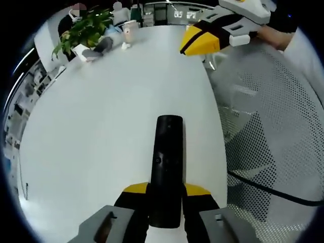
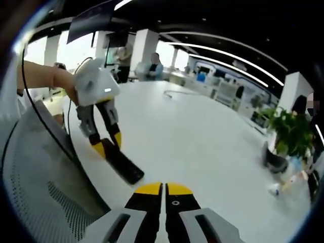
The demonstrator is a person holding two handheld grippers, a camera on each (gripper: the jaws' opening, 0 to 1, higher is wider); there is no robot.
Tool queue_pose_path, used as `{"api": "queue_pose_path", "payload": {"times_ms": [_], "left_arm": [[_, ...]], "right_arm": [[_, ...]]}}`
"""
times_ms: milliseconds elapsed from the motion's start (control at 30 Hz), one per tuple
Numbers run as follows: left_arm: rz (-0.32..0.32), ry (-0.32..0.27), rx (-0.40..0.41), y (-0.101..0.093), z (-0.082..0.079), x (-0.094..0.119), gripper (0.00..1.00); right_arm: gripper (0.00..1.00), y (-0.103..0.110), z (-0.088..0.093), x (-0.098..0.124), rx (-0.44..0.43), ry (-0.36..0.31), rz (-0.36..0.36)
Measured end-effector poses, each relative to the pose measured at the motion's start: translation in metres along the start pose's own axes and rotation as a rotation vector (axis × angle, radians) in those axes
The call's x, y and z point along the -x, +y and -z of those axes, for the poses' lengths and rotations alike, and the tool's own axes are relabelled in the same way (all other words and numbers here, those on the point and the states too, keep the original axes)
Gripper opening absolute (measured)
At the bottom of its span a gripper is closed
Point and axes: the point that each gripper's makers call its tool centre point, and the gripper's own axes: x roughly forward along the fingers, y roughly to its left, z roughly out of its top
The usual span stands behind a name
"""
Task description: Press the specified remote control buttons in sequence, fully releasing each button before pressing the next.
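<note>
The large white round-edged table carries everything, and beside it stands one grey mesh-backed chair. On the table, far from the work, there is one green leafy plant in a dark pot, with one pale cup near it.

The task's thing is one long black slim remote control. It is not lying on the table: the left gripper, with yellow tips on black jaws, is clamped on its near end, and the far end sticks out over the table edge. In the right gripper view the same remote hangs from that gripper, which a person's hand carries.

The right gripper has its two yellow-tipped jaws pressed together with nothing between them, and it is held well apart from the remote, above the table. In the left gripper view it shows at the top right.

As a judgement, the holding step is done, but no press is happening now: the closed tip touches no button. How many buttons of the sequence are already pressed cannot be told from the pictures; the buttons themselves are too small to read.

Counted: two grippers, one remote, one table, one chair, one plant, one cup.
</note>
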Motion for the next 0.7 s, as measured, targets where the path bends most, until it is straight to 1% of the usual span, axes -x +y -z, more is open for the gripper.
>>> {"api": "queue_pose_path", "payload": {"times_ms": [133, 233, 467, 700], "left_arm": [[-0.019, -0.015, 0.032, -0.0040, -0.0002, 0.0000, 0.24], [-0.033, -0.042, 0.062, -0.0062, 0.0002, 0.0000, 0.24], [-0.054, -0.104, 0.118, -0.0085, -0.0005, 0.0006, 0.24], [-0.067, -0.134, 0.140, -0.0106, -0.0020, 0.0006, 0.24]], "right_arm": [[0.00, 0.0044, 0.0012, -0.0013, 0.006, 0.009, -0.021], [0.00, 0.0070, 0.0022, -0.0020, 0.012, 0.016, -0.034], [0.00, 0.0054, 0.0012, -0.0016, 0.006, 0.013, -0.028], [0.00, 0.0070, 0.0025, -0.0026, 0.009, 0.020, -0.038]]}}
